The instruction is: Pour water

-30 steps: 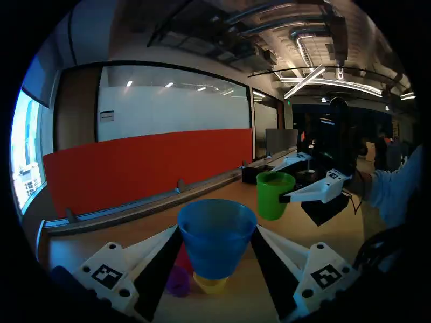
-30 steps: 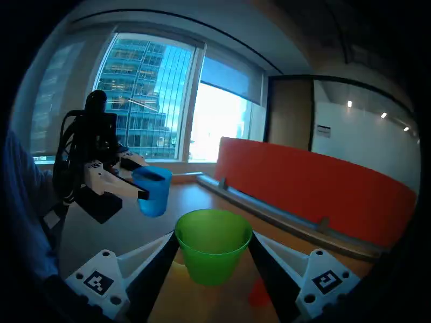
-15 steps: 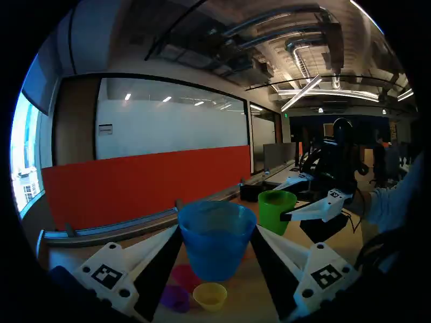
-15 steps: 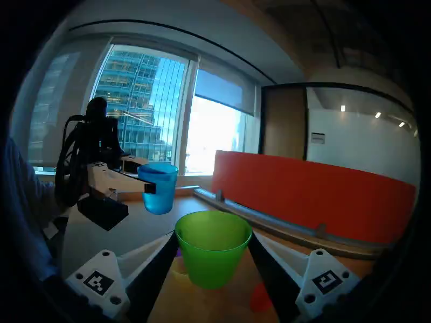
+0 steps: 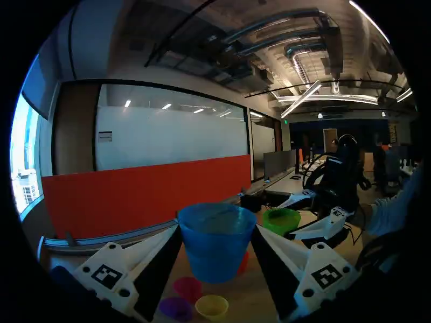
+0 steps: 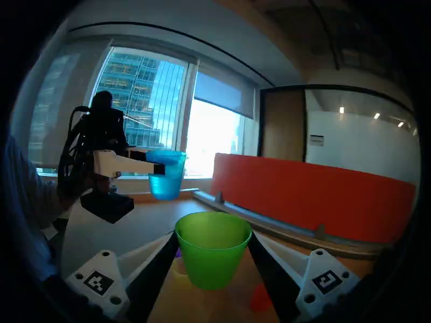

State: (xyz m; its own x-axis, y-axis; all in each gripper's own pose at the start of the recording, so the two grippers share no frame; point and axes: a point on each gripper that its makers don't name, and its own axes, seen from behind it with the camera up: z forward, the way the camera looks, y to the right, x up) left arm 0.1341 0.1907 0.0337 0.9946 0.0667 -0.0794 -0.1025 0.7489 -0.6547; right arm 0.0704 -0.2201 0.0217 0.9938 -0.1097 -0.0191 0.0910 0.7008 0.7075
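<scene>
- Left claw [image 5: 216,232]: closed on the blue cup [image 5: 216,245], one finger pressing on each side of the cup wall. The cup is upright with its mouth facing up.
- Right claw [image 6: 213,248]: gripping the green cup [image 6: 214,252] in the same way, a finger on either side. This cup is also upright, and its open rim is in full sight.
- Relation of the two cups: in the right gripper view, the blue cup hangs off the counter [image 6: 113,231], up and to the left of the green cup and well apart from it. In the left gripper view, the green cup lies to the right, beyond the blue cup, with its rim lower than the blue rim.
- Contents: the blue cup is translucent, with a darker band in its lower part. Its fill level cannot be told for certain.
- Counter items, left gripper view: a pink cup [image 5: 187,286], a purple cup [image 5: 175,308] and a yellow cup [image 5: 211,306] sit close together below the blue cup. A red cup [image 5: 243,262] is partly hidden behind it.
- Surroundings: an orange-red partition [image 5: 145,188] runs along the far edge of the counter. Large windows [image 6: 140,107] stand behind the left claw in the right gripper view. A light sleeve [image 5: 390,210] shows at the right edge of the left gripper view.
</scene>
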